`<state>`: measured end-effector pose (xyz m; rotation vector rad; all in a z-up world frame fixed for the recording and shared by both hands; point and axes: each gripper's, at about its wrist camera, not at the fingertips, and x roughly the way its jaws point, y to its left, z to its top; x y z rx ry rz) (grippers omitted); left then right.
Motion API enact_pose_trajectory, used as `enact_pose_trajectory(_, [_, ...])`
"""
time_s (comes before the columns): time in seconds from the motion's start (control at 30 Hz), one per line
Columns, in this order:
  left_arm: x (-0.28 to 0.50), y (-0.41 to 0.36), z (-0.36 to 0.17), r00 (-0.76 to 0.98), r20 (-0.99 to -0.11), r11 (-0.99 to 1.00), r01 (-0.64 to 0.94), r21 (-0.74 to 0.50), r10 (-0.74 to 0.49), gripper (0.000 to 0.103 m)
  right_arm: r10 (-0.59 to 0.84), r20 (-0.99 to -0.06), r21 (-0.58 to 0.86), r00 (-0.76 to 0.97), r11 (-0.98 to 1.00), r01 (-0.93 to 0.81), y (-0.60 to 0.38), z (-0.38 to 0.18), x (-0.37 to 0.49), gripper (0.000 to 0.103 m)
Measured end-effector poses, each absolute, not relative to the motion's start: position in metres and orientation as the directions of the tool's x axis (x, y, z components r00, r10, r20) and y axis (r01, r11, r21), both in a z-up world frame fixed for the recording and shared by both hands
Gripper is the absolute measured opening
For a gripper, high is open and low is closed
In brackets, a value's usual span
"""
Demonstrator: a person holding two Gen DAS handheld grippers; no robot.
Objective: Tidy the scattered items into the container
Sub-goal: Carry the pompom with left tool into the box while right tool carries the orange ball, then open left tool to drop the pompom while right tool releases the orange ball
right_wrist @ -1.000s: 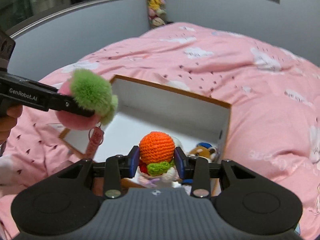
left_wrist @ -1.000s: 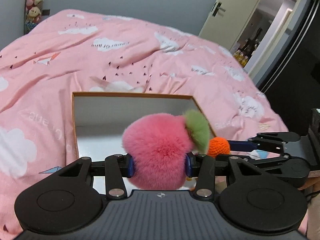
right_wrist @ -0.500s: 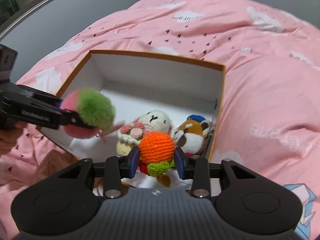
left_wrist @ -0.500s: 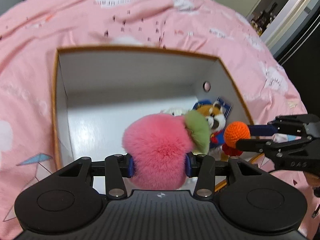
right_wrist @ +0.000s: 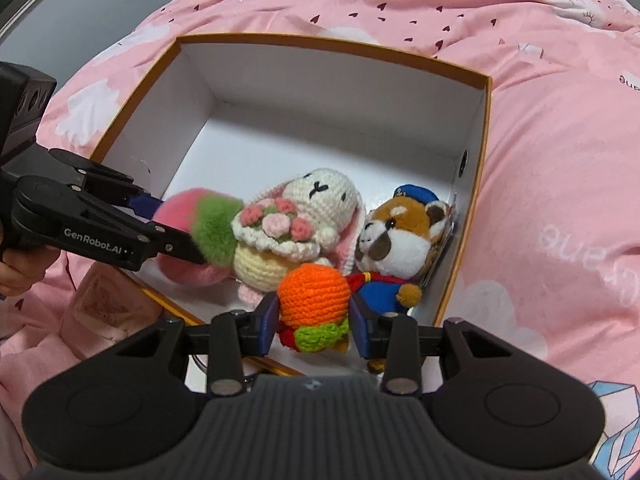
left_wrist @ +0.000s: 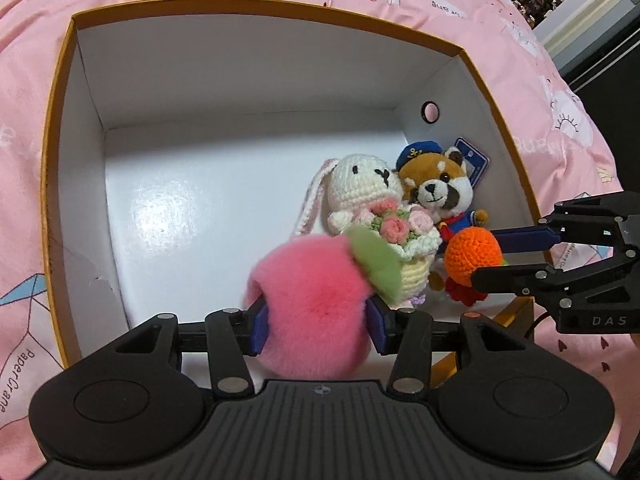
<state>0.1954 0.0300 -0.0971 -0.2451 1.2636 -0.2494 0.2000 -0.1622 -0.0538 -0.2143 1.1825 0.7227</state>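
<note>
An open white box with an orange rim sits on the bed. My left gripper holds a fluffy pink plush peach with a green leaf low over the box's near side. Its jaws are opening, and the pads still touch the fur. My right gripper is shut on an orange crochet tangerine just inside the near right corner. A crochet bunny with a bouquet and a red panda plush lie in the box.
The pink cloud-print bedspread surrounds the box. The box's left half floor is bare. A hand holds the left gripper's handle. A pale pink packet lies on the bed by the near left wall.
Both grippers have tipped downward and sunk toward the box with their toys. The box interior, bunny and red panda now fill the views, and the two grippers have drawn closer together.
</note>
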Motion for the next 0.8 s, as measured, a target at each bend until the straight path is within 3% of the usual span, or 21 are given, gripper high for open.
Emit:
enact_pose_trajectory(0.33, [0.189,0.041,-0.076,0.334,-0.875,0.934,0.057,-0.352,-0.35,0.057,0.424,-0.893,0.262,0.149,0.759,-0.596,-0.164,-0.049,0.199,0.043])
enact_pose_trajectory(0.4, [0.189,0.045,-0.072,0.348,-0.872,0.935,0.046,-0.351,-0.344,0.053,0.43,-0.89,0.267,0.152,0.761,-0.592,-0.165,-0.045,0.199,0.047])
enact_pose_trajectory(0.8, [0.209,0.042,-0.08,0.355,-0.909,0.968,-0.043,-0.248,-0.217,0.043,0.452,-0.856,0.245,0.25,0.781,-0.574,-0.127,-0.044,0.243,0.047])
